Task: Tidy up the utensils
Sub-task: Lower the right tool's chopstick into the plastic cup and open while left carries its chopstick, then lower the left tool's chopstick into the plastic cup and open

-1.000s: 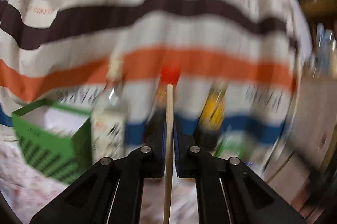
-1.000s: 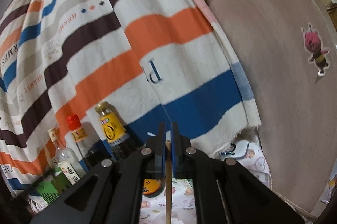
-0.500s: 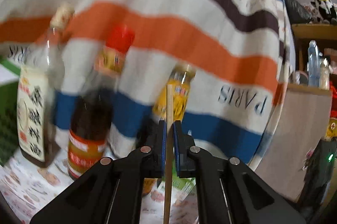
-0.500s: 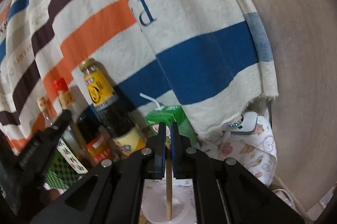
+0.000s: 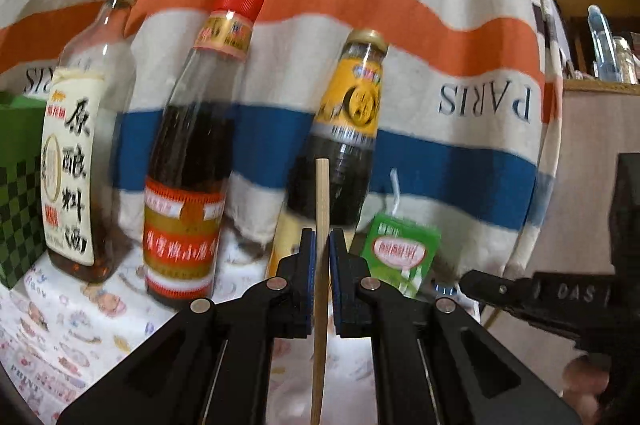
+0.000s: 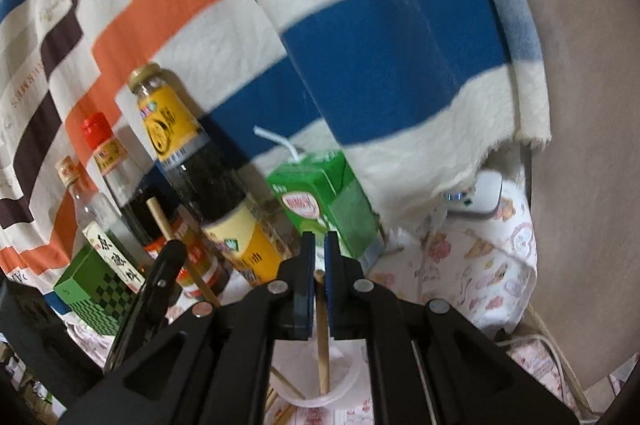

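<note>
Over cup (image 6: 320,391): right gripper (image 6: 319,257) lowered, chopstick (image 6: 322,341) tip now inside.

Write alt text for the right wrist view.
The right gripper is shut on a wooden chopstick whose lower end is inside a clear plastic cup. Behind stand sauce bottles and a green drink carton.
</note>
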A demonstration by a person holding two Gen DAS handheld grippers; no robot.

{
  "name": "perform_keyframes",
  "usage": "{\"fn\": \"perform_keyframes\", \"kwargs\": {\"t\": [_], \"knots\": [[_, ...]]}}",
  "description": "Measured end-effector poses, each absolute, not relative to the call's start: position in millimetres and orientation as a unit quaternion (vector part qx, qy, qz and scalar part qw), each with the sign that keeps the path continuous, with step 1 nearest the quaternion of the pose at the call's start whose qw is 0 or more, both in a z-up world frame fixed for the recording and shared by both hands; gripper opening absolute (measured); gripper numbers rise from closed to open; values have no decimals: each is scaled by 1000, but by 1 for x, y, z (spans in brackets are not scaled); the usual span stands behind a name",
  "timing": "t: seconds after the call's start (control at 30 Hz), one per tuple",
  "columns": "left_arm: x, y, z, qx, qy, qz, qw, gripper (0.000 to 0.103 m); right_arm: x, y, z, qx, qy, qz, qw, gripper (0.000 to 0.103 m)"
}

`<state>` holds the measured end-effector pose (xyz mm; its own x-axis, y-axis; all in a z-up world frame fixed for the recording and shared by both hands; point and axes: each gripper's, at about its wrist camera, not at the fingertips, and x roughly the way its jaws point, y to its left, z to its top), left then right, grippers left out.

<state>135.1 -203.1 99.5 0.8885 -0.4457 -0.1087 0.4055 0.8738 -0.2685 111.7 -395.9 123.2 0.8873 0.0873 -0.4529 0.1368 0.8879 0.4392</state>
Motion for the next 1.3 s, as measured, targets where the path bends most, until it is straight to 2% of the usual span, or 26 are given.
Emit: {"fn": "perform_keyframes", "kwargs": {"t": [0.17, 0.27, 0.43, 0.5, 0.53, 0.57, 0.6, 0.7, 0.73, 0.87, 1.0, 1.07, 1.13, 1.3], "knots": [[140, -190, 82, -92, 134, -217, 963, 6, 117, -398, 117, 236, 249, -5, 939, 5], [151, -184, 73, -111, 172, -239, 949, 6, 121, -400, 112, 245, 261, 2, 934, 5], [151, -178, 65, -113, 181, -227, 950, 6, 124, -400, 109, 244, 269, -20, 931, 5], [150, -180, 64, -111, 186, -231, 949, 6, 120, -402, 112, 248, 264, -18, 932, 23], [151, -182, 66, -108, 191, -230, 948, 6, 118, -401, 115, 245, 257, -19, 935, 42], [149, -184, 69, -100, 194, -229, 949, 6, 115, -400, 118, 236, 250, -22, 939, 46], [147, -185, 74, -92, 190, -228, 951, 8, 113, -397, 121, 223, 245, -22, 943, 46], [134, -181, 91, -66, 158, -214, 962, 38, 106, -390, 128, 200, 233, -18, 951, 51], [128, -178, 96, -59, 145, -206, 966, 43, 104, -389, 130, 200, 229, -15, 953, 52], [115, -158, 106, -38, 126, -167, 977, 44, 96, -379, 139, 179, 213, -17, 960, 53], [112, -129, 101, -10, 144, -119, 982, 44, 90, -373, 144, 160, 207, -14, 965, 54], [106, -114, 102, 5, 150, -105, 983, 49, 88, -365, 145, 157, 208, -1, 965, 54], [98, -95, 102, 2, 165, -100, 981, 61, 86, -354, 140, 154, 214, 11, 965, 54], [73, -65, 97, 2, 189, -68, 980, 71, 73, -327, 111, 148, 254, 50, 955, 54]]}}
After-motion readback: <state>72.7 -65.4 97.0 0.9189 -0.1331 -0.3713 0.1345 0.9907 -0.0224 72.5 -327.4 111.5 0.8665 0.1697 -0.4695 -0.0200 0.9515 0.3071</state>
